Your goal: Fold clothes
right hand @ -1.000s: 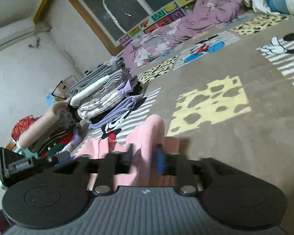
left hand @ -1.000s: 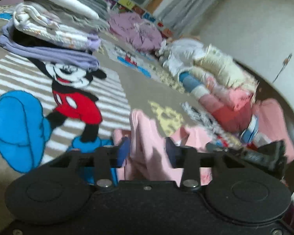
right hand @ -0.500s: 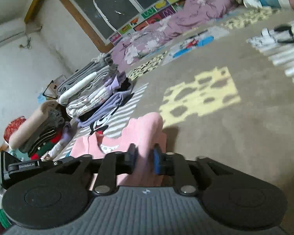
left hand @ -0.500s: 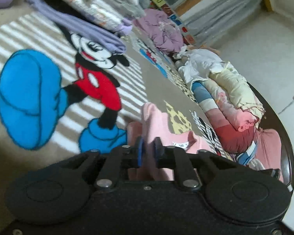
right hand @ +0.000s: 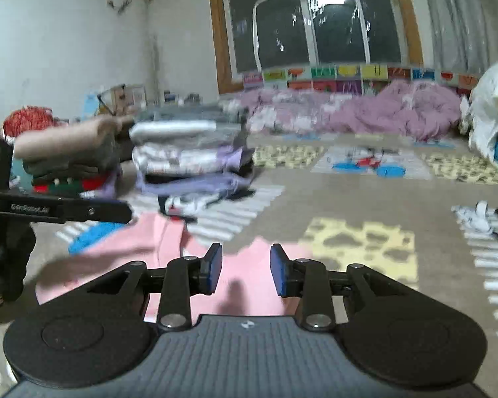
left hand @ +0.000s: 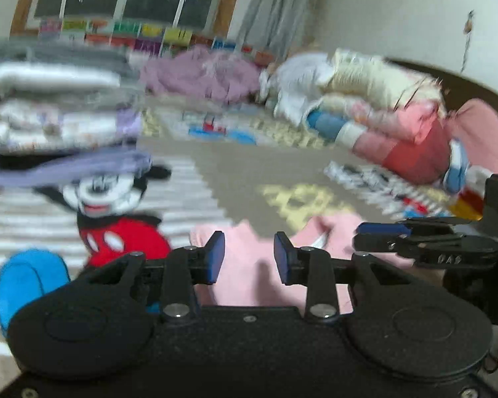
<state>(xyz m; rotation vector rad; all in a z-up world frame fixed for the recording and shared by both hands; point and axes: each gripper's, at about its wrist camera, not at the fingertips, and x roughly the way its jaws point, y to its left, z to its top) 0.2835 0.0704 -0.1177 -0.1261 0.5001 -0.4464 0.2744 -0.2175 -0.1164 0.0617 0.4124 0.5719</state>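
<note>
The pink garment [left hand: 249, 265] lies flat on the carpet [left hand: 249, 165] directly ahead of both grippers, at 6 o'clock in each wrist view. Half a second ago each gripper pinched a raised fold of it; now the fold is down and the blue pads stand clear of the cloth. The left gripper [left hand: 249, 253] is partly apart and its jaws are opening, with nothing between them but the garment lying beyond. The right gripper [right hand: 245, 263] shows a similar narrow gap, holding nothing. Both views have also rolled level since a second ago.

In the left wrist view the right gripper's fingers reach in from 3 o'clock, just over the garment's right edge. In the right wrist view the left gripper comes in from 9 o'clock over the garment's left edge.

A stack of folded clothes [right hand: 189, 156] stands at 10 o'clock beyond the garment, near its far edge. A heap of unfolded laundry [left hand: 381, 112] lies at 2 o'clock in the left view. Between them bare carpet runs toward 12 o'clock, up to the purple bedding [right hand: 381, 112] under the window [right hand: 315, 16].
</note>
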